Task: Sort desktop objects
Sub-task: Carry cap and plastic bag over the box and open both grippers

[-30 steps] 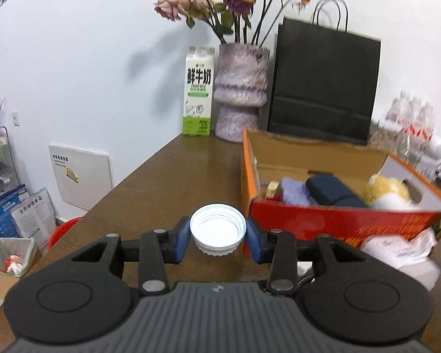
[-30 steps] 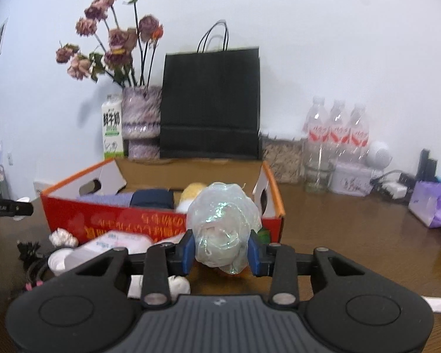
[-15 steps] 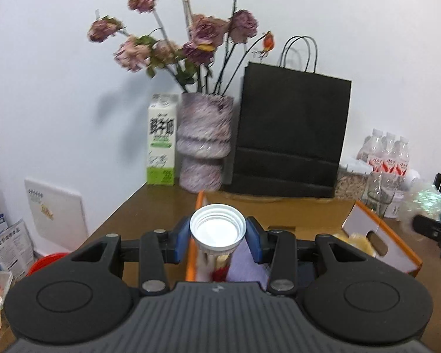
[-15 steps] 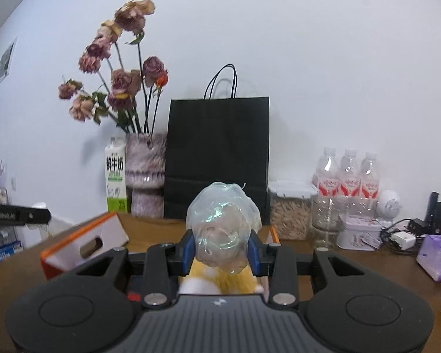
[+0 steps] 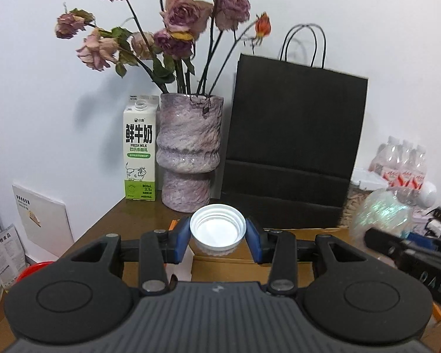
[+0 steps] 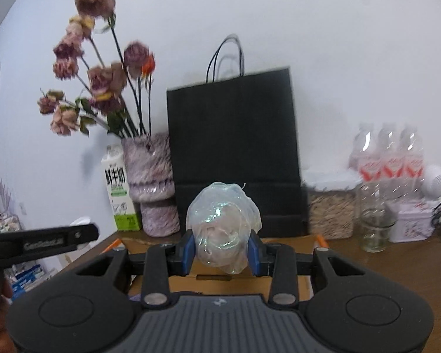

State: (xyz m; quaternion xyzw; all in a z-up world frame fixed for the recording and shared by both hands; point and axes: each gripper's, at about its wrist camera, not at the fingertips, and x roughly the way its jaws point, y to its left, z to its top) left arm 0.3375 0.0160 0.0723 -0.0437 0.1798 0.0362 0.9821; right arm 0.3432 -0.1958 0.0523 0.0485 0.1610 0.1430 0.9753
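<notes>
Carrying is the step now. The left gripper (image 5: 217,236) squeezes a small white plastic cup (image 5: 218,229), and the right gripper (image 6: 222,253) squeezes a crumpled shiny clear plastic ball (image 6: 224,229), both above the brown cardboard box (image 5: 279,257). Next, each probably lowers inside and lets go gently.

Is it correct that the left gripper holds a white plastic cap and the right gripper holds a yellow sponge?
Not quite. The left gripper does hold the white plastic cap, but the right wrist view shows the right gripper shut on a crumpled clear plastic bag, not a yellow sponge.
</notes>
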